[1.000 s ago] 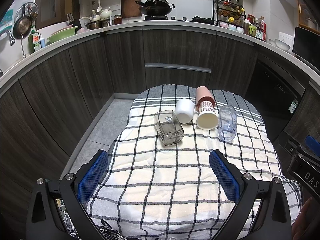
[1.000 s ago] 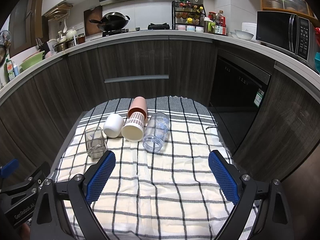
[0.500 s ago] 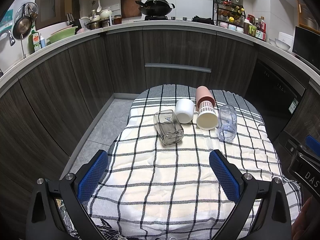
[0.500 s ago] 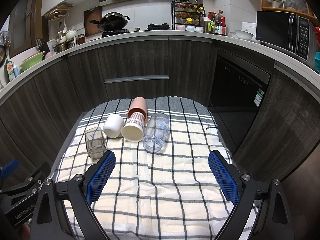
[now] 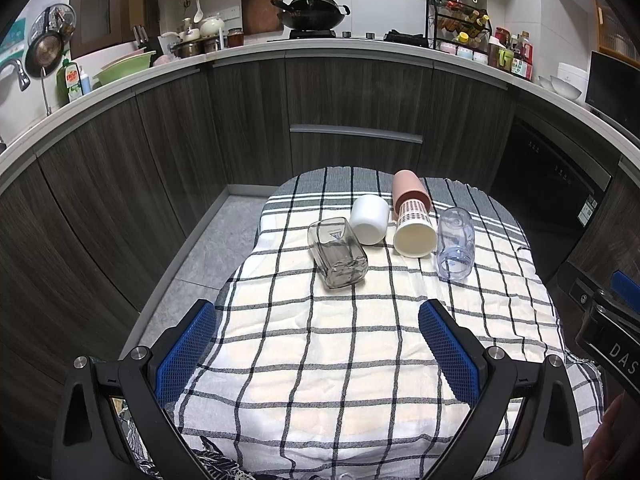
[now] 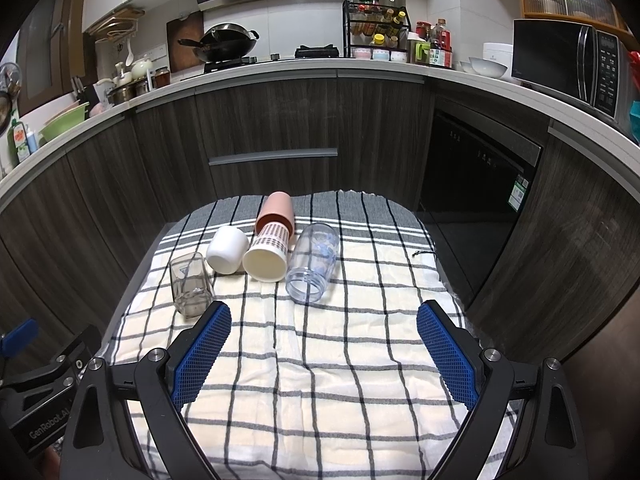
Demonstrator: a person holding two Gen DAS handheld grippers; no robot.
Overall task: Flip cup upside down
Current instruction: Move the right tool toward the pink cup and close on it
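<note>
Nothing has been moved since the views of half a second and a second ago: the cups lie where they lay and both pairs of tongs are held in the same place, so the flipping is judged not yet begun and the approach still to be made

The left tongs [image 5: 318, 334] are spread wide with nothing between them, and the right tongs [image 6: 323, 338] are likewise spread and empty; both are kept near the front of the checked cloth [image 5: 340, 360], well apart from the cups

Five cups are found on their sides toward the far end of the cloth: a square glass [image 5: 337, 253], a white cup [image 5: 370, 219], a patterned paper cup [image 5: 414, 229] with its mouth toward the camera, a pink cup [image 5: 408, 188] just behind it and apparently fitted over its base, and a clear plastic cup [image 5: 455, 243]

Which cup is meant cannot be told. The cups are packed closely, the white and paper ones seemingly touching, so a neighbour could be knocked or set rolling when one is gripped. The glass at the left end and the clear cup at the right end are judged the easiest to reach
</note>
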